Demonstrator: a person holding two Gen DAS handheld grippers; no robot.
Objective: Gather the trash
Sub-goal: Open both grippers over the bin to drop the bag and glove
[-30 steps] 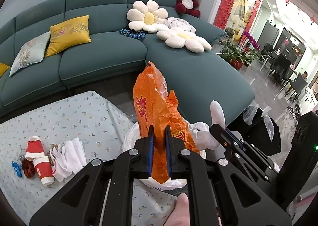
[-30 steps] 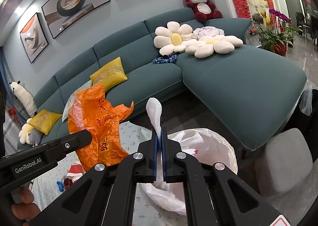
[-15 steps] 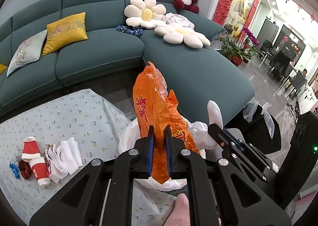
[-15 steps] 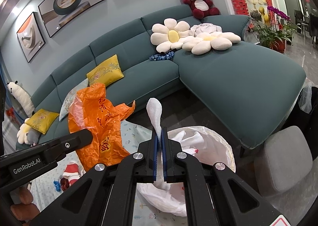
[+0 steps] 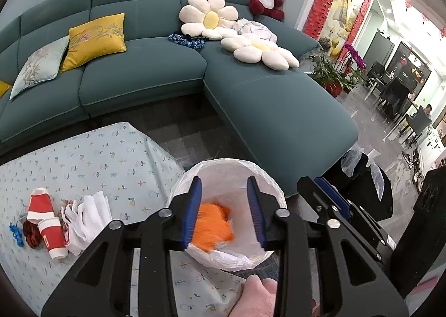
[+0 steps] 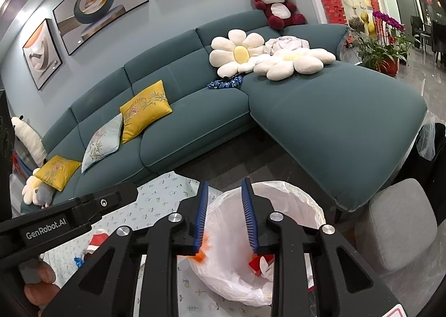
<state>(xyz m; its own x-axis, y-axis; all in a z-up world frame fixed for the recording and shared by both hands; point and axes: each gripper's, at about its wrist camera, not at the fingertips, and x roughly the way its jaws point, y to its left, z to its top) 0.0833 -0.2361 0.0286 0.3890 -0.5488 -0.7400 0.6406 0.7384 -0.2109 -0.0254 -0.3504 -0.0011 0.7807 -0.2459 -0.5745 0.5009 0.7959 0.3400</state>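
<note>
A white-lined trash bin (image 5: 267,177) (image 6: 306,194) stands beside the patterned table cloth. My left gripper (image 5: 224,212) hovers over it with jaws opening and nothing pressed between the pads. The orange plastic bag (image 5: 213,226) (image 6: 205,243) lies blurred inside the bin below them. My right gripper (image 6: 224,215) also hangs over the bin, jaws opening and empty; it shows in the left wrist view (image 5: 331,200) too. A red-and-white scrap (image 6: 262,264) lies in the liner. Red paper cups (image 5: 46,222) and white tissues (image 5: 89,211) sit on the cloth at left.
The teal L-shaped sofa (image 5: 172,72) with its chaise (image 6: 334,122) curves behind the bin. A grey stool (image 6: 395,225) stands to the right, and a black bin with a clear liner (image 5: 362,177) near it. A thumb (image 5: 256,297) shows at the bottom edge.
Both grippers opened. The orange bag left the left gripper and dropped into the bin. The white tissue that the right gripper held is gone from between its pads.
</note>
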